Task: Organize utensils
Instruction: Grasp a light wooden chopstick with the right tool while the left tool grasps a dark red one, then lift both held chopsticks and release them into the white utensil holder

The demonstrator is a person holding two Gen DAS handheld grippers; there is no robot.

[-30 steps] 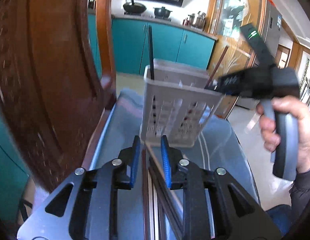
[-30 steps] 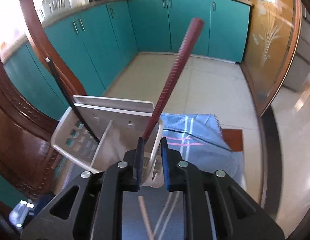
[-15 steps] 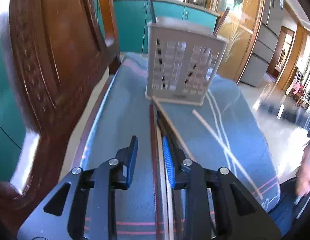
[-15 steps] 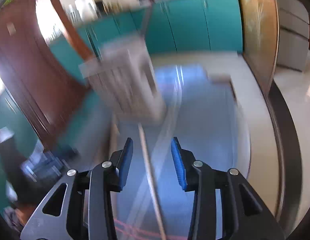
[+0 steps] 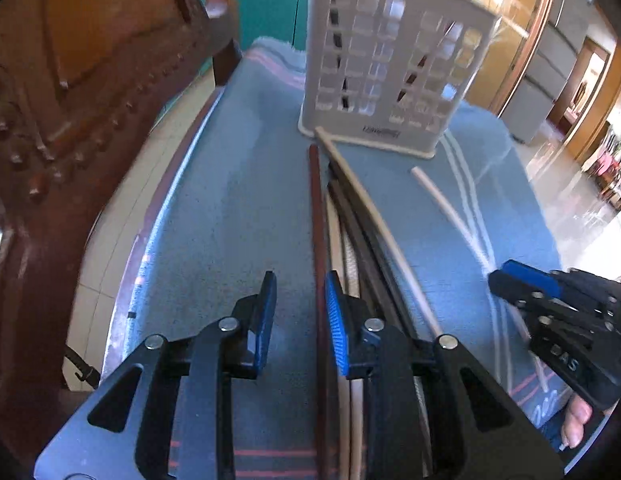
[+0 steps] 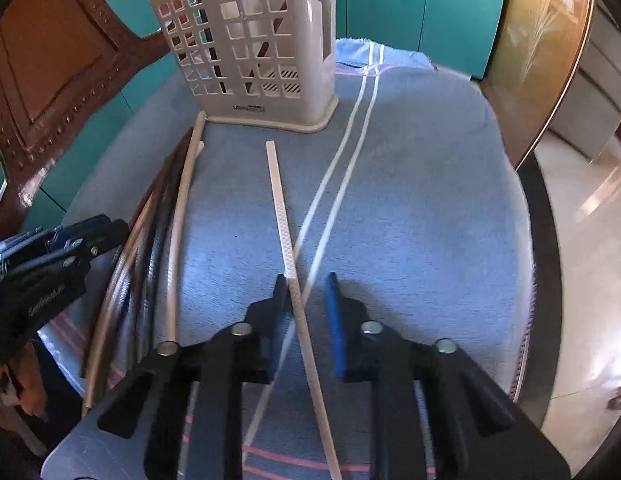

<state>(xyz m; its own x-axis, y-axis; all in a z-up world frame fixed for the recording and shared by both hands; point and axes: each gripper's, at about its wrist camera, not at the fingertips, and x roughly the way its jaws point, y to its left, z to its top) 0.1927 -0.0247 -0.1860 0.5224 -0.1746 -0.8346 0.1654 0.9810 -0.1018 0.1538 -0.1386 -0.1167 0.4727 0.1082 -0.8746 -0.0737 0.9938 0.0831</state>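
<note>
A beige slotted utensil holder (image 5: 394, 68) (image 6: 254, 48) stands upright at the far end of the blue cloth (image 5: 230, 208) (image 6: 410, 208), with dark and reddish chopsticks inside. Several loose chopsticks lie on the cloth. My left gripper (image 5: 300, 308) is open, low over a dark red chopstick (image 5: 316, 208) that runs between its fingers; beige and black ones (image 5: 366, 220) lie just right of it. My right gripper (image 6: 308, 300) is open around a lone cream chopstick (image 6: 280, 200), which lies against its left finger. The right gripper also shows at the right edge of the left wrist view (image 5: 550, 312).
A carved wooden chair back (image 5: 70, 100) (image 6: 50, 72) rises at the left of the cloth. Teal cabinets (image 6: 422, 4) and tiled floor (image 6: 582, 220) lie beyond. The bundle of chopsticks (image 6: 150, 240) lies left of the right gripper, beside the left gripper (image 6: 46, 272).
The right gripper let the red chopstick go into the holder, opened, and dropped down over the cream chopstick. The left gripper drew back from the holder along the bundle.
</note>
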